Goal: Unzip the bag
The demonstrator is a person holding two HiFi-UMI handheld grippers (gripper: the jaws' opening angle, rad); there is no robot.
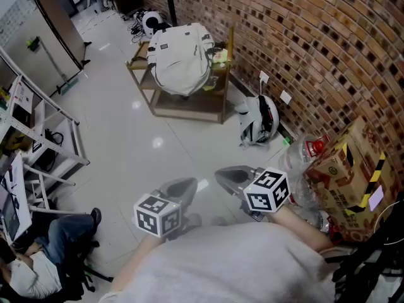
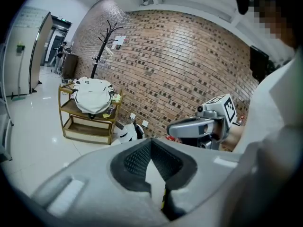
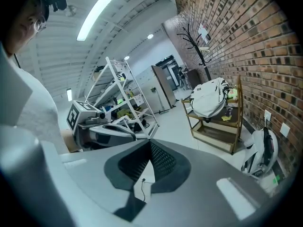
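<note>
Closing in first on the white bag [image 1: 182, 55], slumped over the top shelf's front edge on the wooden rack [image 1: 189, 111], well apart from left gripper [image 1: 183, 185] and right gripper [image 1: 230, 175] (both pressed together, empty), then spreading one to unzip.

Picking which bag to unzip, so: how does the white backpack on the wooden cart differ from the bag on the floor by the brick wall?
The white backpack lies on top of the wooden cart, raised off the floor; the floor bag sits at the foot of the brick wall. The white backpack looks bulkier and nearly all white; the floor bag shows black parts too. Both are mainly white.
</note>
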